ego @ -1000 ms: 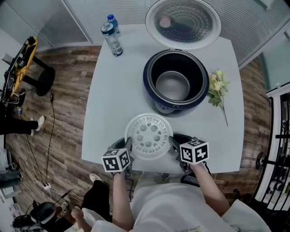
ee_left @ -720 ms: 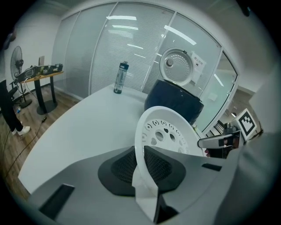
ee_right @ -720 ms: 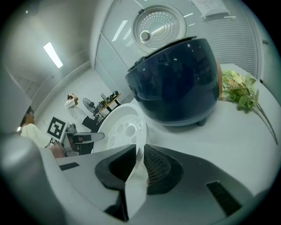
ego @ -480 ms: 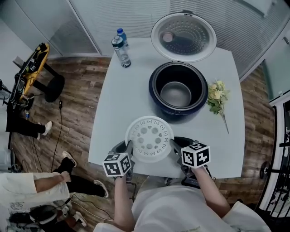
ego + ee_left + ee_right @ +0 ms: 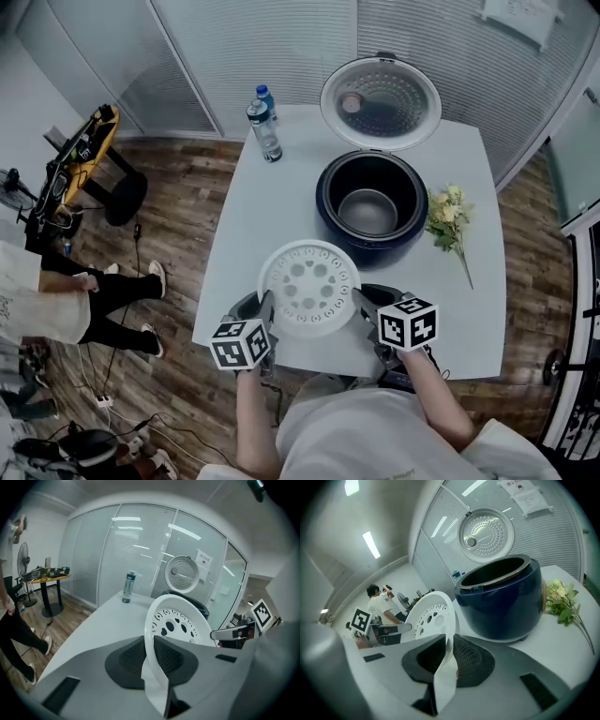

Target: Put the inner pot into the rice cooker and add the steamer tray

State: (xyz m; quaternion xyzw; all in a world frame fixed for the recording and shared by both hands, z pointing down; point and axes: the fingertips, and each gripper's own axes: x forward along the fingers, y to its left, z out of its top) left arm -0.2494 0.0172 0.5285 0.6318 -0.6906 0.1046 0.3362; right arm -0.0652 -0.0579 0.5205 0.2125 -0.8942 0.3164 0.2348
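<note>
The white perforated steamer tray hangs above the table's near edge, held by its rim on both sides. My left gripper is shut on its left rim, and the rim shows pinched between the pads. My right gripper is shut on the right rim. Beyond the tray stands the dark blue rice cooker with its lid swung open and the silver inner pot inside. The cooker shows close ahead in the right gripper view.
A water bottle stands at the white table's far left corner. A bunch of pale flowers lies right of the cooker. A person stands on the wooden floor to the left, near a stool.
Both grippers have lifted the steamer tray higher off the table. A person has walked into view on the floor at left.
</note>
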